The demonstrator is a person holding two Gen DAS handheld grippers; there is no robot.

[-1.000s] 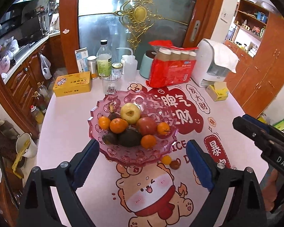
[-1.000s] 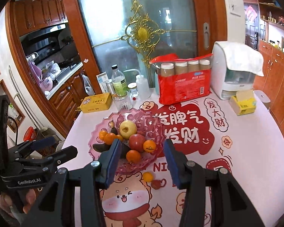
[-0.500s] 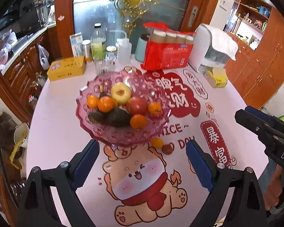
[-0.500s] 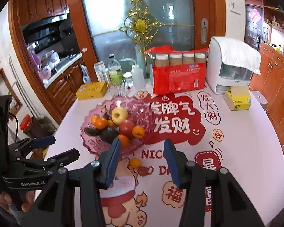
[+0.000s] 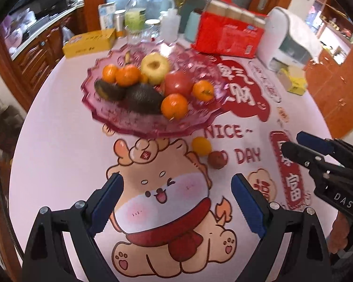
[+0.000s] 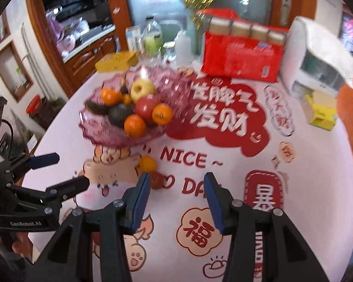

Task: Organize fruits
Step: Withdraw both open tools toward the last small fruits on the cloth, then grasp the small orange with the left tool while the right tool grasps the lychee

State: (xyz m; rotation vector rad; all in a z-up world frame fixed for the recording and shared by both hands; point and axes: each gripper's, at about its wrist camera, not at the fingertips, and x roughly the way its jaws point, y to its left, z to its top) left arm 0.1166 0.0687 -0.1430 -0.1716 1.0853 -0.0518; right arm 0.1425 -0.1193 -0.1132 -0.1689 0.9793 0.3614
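Observation:
A pink glass fruit dish [image 5: 120, 117] [image 6: 94, 138] holds oranges, a yellow apple [image 5: 154, 67], a red fruit [image 5: 178, 84] and dark avocados. A small orange [image 5: 201, 145] [image 6: 147, 163] and a small brown fruit [image 5: 216, 160] [image 6: 158, 180] lie on the tablecloth just in front of the dish. My left gripper [image 5: 176, 188] is open and empty above the cartoon dog print. My right gripper [image 6: 176, 184] is open and empty, its left finger close to the brown fruit. Each gripper shows in the other's view.
At the back stand a red pack of jars [image 5: 228, 35], a white appliance [image 5: 291, 37], bottles [image 5: 136, 21], a yellow box [image 5: 89, 42] and a yellow tissue box [image 5: 294, 82]. The table edge curves on both sides, with wooden cabinets beyond.
Both grippers have drawn back toward the near side and tilted down; the dish has shifted up in both views and the two loose fruits now lie nearer the fingers. Jaws stayed open.

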